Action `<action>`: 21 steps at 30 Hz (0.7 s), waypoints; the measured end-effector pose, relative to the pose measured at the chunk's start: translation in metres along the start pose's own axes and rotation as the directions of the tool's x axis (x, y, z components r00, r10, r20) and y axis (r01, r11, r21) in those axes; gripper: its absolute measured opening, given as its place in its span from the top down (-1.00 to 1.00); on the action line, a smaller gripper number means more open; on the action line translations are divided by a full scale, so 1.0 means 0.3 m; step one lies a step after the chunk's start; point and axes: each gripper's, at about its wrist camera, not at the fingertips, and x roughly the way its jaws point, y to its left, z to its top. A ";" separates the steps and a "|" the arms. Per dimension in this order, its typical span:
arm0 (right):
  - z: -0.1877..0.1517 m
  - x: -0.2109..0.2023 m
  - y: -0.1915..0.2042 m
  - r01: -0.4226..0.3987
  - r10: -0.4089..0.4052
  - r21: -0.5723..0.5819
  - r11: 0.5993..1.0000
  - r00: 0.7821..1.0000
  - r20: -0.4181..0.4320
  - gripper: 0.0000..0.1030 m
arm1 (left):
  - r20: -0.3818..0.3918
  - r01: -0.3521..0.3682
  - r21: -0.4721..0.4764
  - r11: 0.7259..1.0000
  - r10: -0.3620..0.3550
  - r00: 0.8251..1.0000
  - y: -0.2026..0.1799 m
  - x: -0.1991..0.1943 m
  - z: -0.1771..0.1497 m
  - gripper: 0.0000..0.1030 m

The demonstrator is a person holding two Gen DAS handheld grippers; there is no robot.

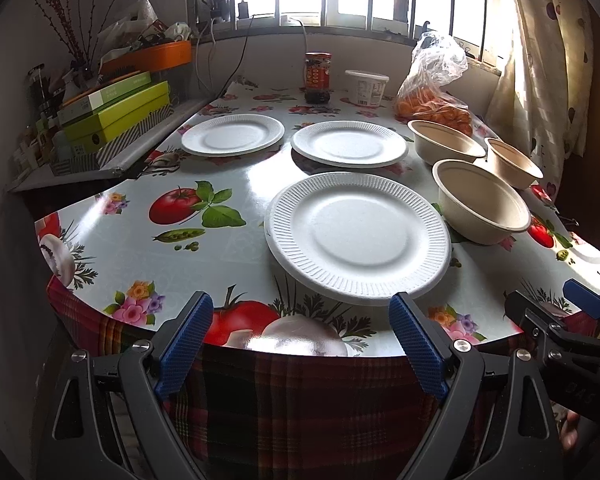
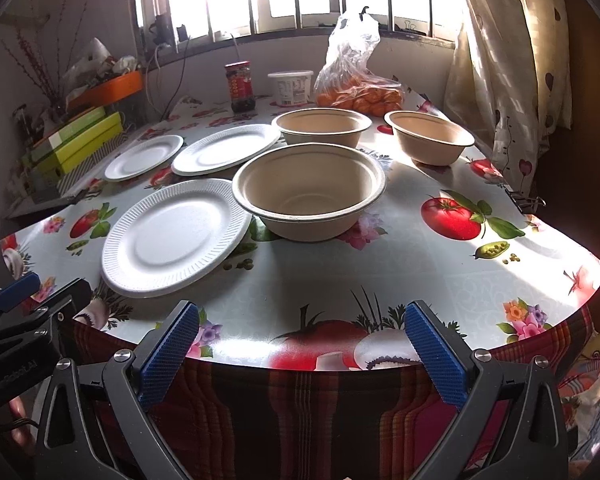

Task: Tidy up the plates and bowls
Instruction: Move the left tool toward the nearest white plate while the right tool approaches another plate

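Three white paper plates lie on the table: a near plate, a middle plate and a far left plate. Three beige bowls stand to their right: a near bowl, a far bowl and a right bowl. My left gripper is open and empty at the table's front edge, just before the near plate. My right gripper is open and empty at the front edge, short of the near bowl.
The table wears a glossy fruit-print cloth over plaid fabric. At the back stand a sauce jar, a white tub and a bag of oranges. Green boxes are stacked at the left. A curtain hangs at the right.
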 end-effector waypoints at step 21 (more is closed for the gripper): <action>0.083 0.220 0.121 -0.161 0.158 -0.022 0.987 0.982 -0.099 -0.49 | -0.112 0.157 -0.097 0.983 -0.168 0.979 0.195 0.233 0.119 -0.74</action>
